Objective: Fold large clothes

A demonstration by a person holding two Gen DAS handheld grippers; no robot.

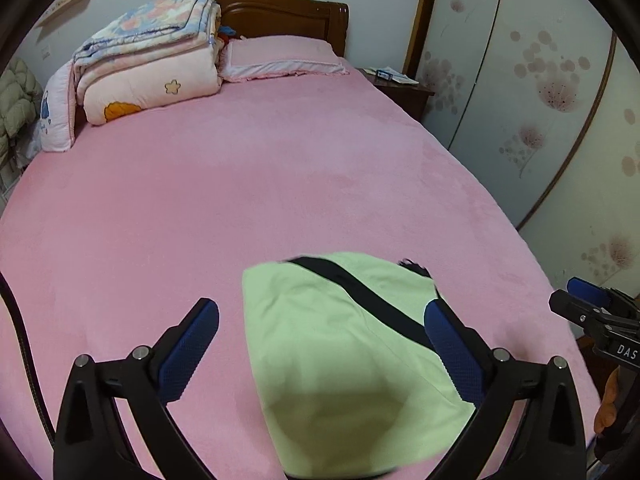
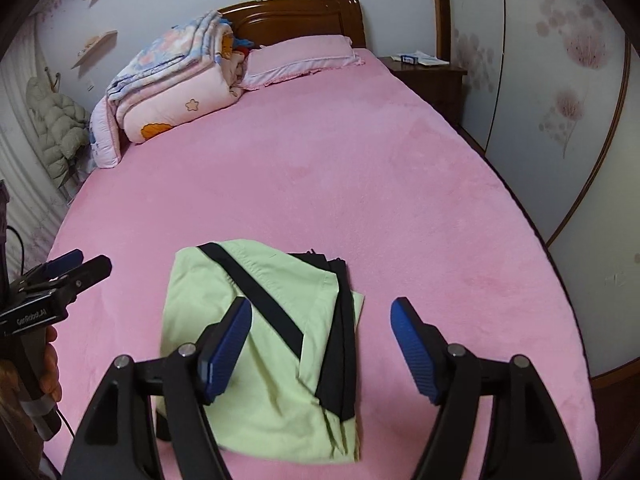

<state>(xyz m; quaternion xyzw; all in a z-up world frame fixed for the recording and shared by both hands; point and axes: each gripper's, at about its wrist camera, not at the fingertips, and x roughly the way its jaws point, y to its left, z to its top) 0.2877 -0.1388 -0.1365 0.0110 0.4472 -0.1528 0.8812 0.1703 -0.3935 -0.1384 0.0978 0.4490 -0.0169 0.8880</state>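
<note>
Your left gripper (image 1: 322, 322) stands with its blue-padded black jaws spread wide, hanging above the folded pale-green garment with black trim (image 1: 344, 360); nothing is pinched between the pads, and the cloth lies flat on the bed below them rather than rising into the grip. Your right gripper (image 2: 322, 320) is also parted, though less widely — its left pad sits in front of the green cloth in the right wrist view and its right pad over bare pink bedcover, again with nothing held. Whether either pad brushes the fabric cannot be told from these views.

The garment lies on the near end of the pink plush bedcover (image 2: 320, 168), folded into a compact, roughly rectangular bundle. Its long axis runs from you toward the headboard, near edge by your grippers and far edge pointing up the bed. A black band (image 2: 256, 296) crosses the top layer diagonally, from the far left corner toward the near right, and folded black fabric shows along the bundle's right side.

Well apart from it, at the head of the bed, sit a folded floral quilt stack (image 2: 180, 80) and a pink pillow (image 2: 300, 56) against the dark wooden headboard (image 2: 296, 16). In each wrist view the other gripper shows at the frame edge — each held in one of your hands.
</note>
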